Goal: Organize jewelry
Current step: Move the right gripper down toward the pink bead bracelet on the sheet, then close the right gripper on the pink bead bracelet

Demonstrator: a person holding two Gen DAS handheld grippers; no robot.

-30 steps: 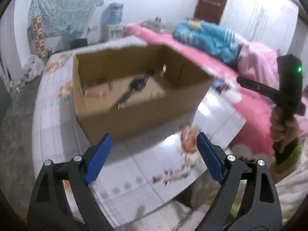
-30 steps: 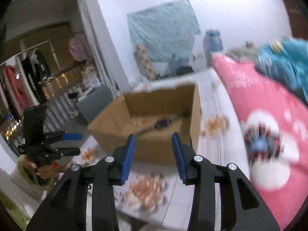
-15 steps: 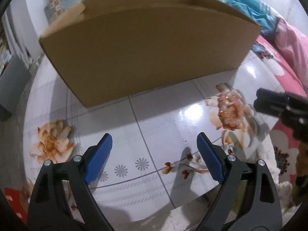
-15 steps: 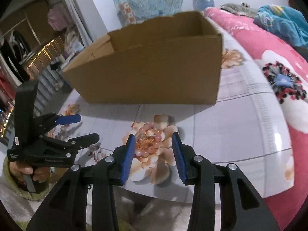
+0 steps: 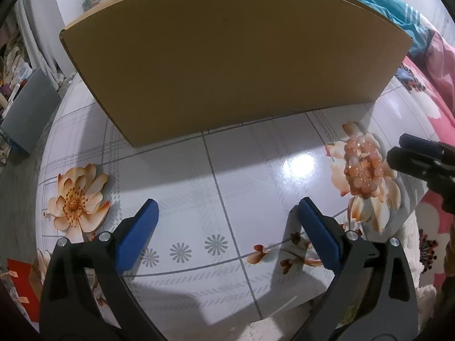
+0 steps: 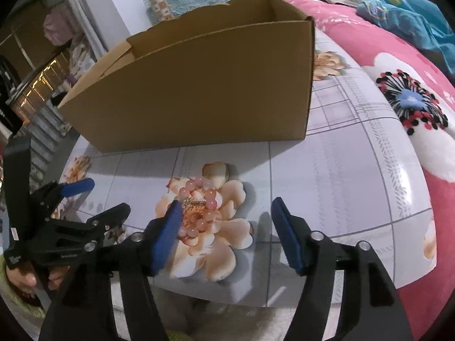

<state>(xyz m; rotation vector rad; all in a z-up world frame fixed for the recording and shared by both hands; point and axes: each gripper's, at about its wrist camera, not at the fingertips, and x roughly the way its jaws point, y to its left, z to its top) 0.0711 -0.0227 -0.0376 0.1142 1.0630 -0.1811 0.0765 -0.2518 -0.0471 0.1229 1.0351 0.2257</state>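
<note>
A pink bead bracelet (image 6: 199, 201) lies on a printed flower of the table (image 6: 341, 170), in front of the brown cardboard box (image 6: 199, 93). My right gripper (image 6: 226, 202) hangs low over it with its jaws opening. The bracelet sits in the gap close to the left blue pad (image 6: 166, 233), and no pad presses on it. My left gripper (image 5: 226, 203) is also opening, wide, with only bare tabletop (image 5: 241, 170) between its fingers. From there the bracelet (image 5: 361, 167) lies to the right, by the right gripper's black tips (image 5: 409, 153). The box (image 5: 227, 56) hides its inside.
A pink flowered bedcover (image 6: 412, 99) with a blue cloth (image 6: 412, 14) runs along the table's right side. A grey bin (image 5: 28, 113) stands off the table's left. The table's near edge lies just under both grippers. A hand (image 6: 25, 278) holds the left gripper (image 6: 99, 196).
Both grippers came down and tipped toward the table in front of the box, whose inside is no longer seen. The right jaws have spread wider; the left widened slightly.
</note>
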